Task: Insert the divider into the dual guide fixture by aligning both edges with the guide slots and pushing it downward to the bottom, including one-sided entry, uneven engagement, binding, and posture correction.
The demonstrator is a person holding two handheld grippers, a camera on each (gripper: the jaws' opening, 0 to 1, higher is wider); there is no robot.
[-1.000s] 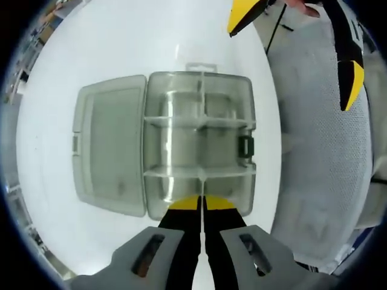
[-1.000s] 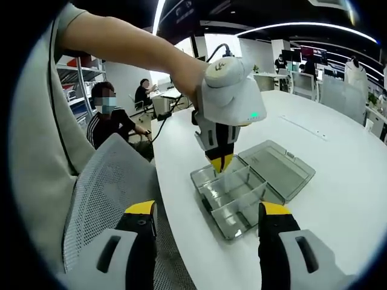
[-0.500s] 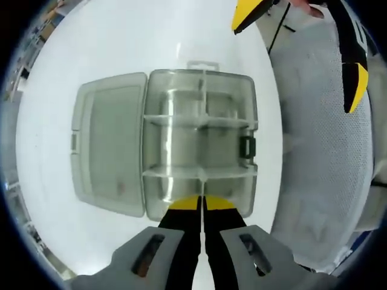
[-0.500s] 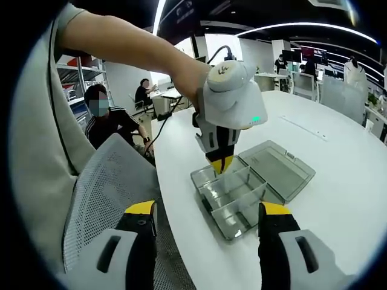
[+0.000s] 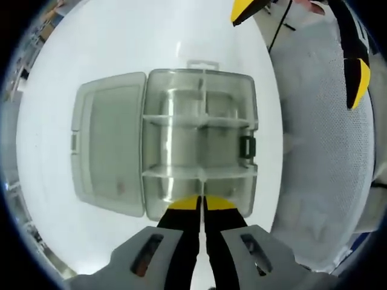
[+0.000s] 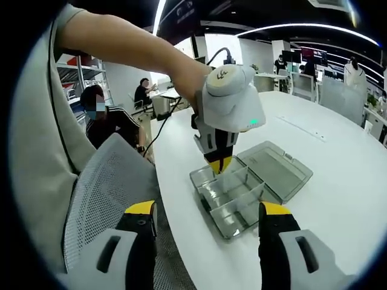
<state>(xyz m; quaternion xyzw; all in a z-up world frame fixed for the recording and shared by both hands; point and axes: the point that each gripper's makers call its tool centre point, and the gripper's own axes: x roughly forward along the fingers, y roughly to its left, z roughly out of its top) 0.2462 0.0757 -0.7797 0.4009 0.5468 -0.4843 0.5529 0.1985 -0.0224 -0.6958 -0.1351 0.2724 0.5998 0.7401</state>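
Change: across the last second almost nothing shifts; the left gripper stays planted over the near end of the compartment box, and the right gripper's camera has drifted only slightly.
Meaning: I judge the divider is seated or binding in its slots and is being pressed rather than travelling; no visible drop remains to confirm it has reached the bottom.
Left gripper: jaws pressed together, yellow tips meeting on the top edge of the clear divider at the box's near wall.
Right gripper: jaws spread wide and holding nothing, hanging off the table edge, well apart from the box; its yellow tips also appear beyond the box's latch side in the left gripper view.
Divider: thin clear plastic strip, standing on edge along the box's centre line; its depth in the slots cannot be told.
Box: smoky translucent plastic, rounded corners, cross walls forming compartments, dark latch on one long side.
Lid: hinged open flat beside the box, same plastic, shallow and smooth.
Table: glossy white, round-edged, under the box.
Chair: grey mesh back, just beside the table edge nearest the box.
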